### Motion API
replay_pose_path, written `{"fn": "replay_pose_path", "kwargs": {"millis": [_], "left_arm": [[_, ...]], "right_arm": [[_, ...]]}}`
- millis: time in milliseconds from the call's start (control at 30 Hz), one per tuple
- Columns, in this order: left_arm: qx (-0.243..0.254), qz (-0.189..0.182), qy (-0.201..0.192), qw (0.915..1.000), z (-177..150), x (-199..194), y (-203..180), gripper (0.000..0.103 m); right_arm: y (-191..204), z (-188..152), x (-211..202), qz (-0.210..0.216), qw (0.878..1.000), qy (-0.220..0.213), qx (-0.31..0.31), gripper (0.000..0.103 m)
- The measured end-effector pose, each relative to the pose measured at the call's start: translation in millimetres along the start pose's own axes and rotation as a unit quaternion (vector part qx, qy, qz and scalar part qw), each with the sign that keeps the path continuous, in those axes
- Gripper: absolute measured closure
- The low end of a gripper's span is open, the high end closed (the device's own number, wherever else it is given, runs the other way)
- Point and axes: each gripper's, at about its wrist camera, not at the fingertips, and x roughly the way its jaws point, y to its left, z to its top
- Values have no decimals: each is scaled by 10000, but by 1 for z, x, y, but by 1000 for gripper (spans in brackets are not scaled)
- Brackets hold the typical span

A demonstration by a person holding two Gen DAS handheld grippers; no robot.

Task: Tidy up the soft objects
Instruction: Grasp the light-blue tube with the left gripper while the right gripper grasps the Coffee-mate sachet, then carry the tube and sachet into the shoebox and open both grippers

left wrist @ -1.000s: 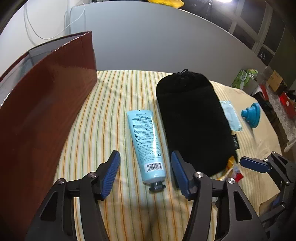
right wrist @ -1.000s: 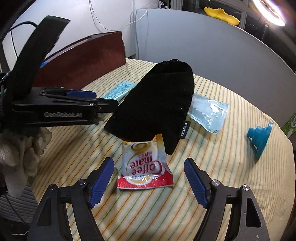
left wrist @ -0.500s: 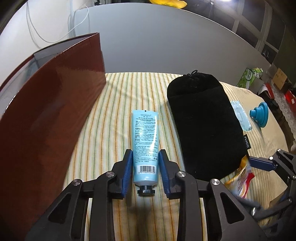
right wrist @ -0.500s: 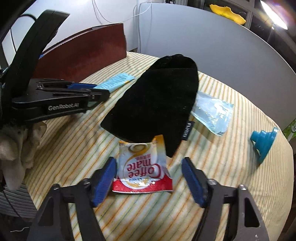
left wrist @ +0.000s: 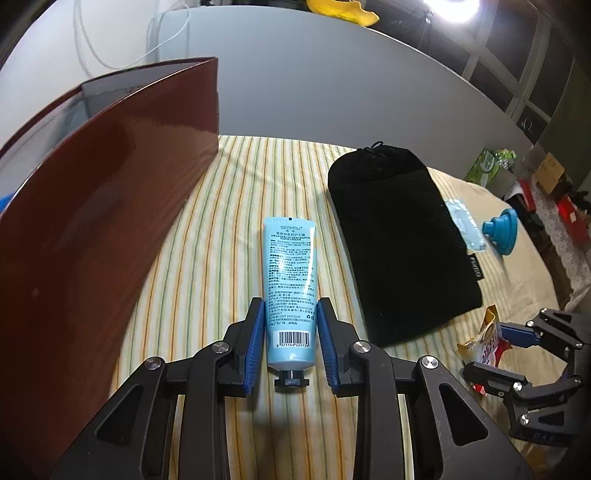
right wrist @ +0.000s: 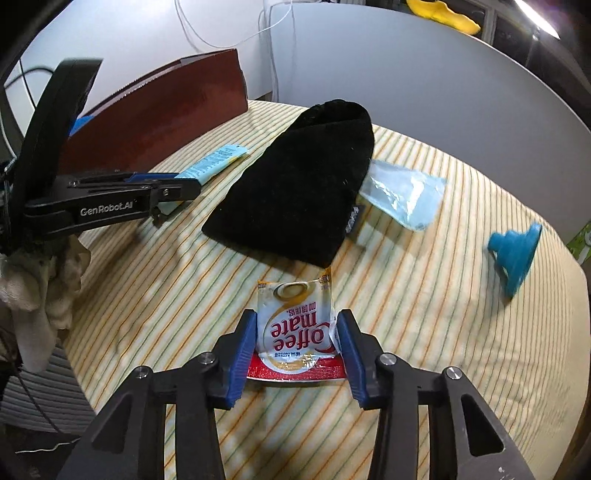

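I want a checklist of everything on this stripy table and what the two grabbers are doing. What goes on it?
Surface: striped tablecloth, lying smooth around the things.
Job's things: blue cream tube, Coffee mate sachet, black drawstring pouch, clear plastic packet.
Clutter: blue silicone funnel lying on its side; brown box at the left edge.
Grippers: left hand-held gripper shut on the cream tube; right hand-held gripper shut on the sachet, whose sides bend upward.
Cables: white cables hang on the wall behind.
Surroundings: grey partition; yellow object on top of it.
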Motion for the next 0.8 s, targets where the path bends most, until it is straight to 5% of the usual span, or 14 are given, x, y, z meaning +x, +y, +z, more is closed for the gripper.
{"fn": "replay_pose_path", "kwargs": {"millis": [400,800], "left_arm": [[77,-284,-410,9987,-12,-53,-17,76],[-5,-84,-1023,9947,-4,-123,11,76]], "right_arm": [[-6,-9,-48,241,9986,-396,256,63],[14,50,-83,535,9938,-977,19,63]]}}
